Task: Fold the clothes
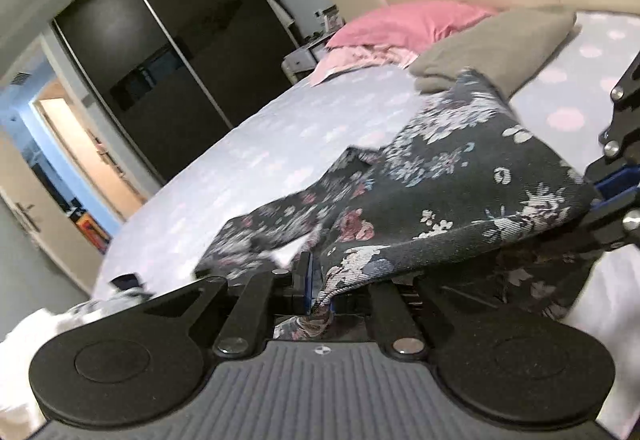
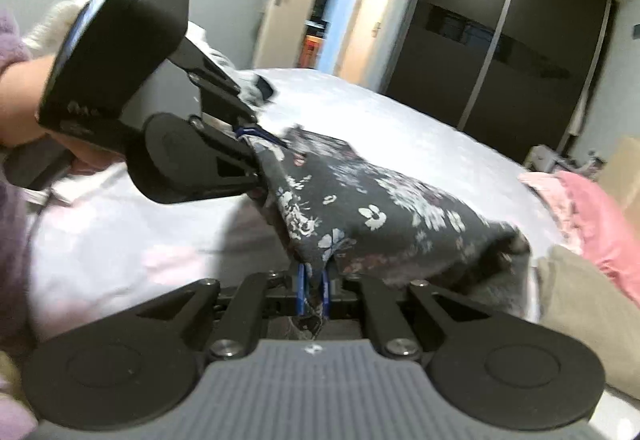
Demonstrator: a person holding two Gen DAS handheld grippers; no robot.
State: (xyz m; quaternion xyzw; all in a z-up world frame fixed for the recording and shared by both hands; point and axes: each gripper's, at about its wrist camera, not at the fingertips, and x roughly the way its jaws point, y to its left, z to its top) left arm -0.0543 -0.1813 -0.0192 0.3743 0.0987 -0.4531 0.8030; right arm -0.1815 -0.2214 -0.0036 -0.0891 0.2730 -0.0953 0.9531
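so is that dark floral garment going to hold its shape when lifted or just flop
Probably flop: the floral garment sags between the left hand-held gripper and right hand-held gripper, both shut on it. It looks light, since small pinches carry it. The loose end trailing toward the bed will likely swing.

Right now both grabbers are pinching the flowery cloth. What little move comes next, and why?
Probably lower the flowery cloth flat onto the bed: the left gripper and right gripper each pinch an edge, and it hangs lifted between them.
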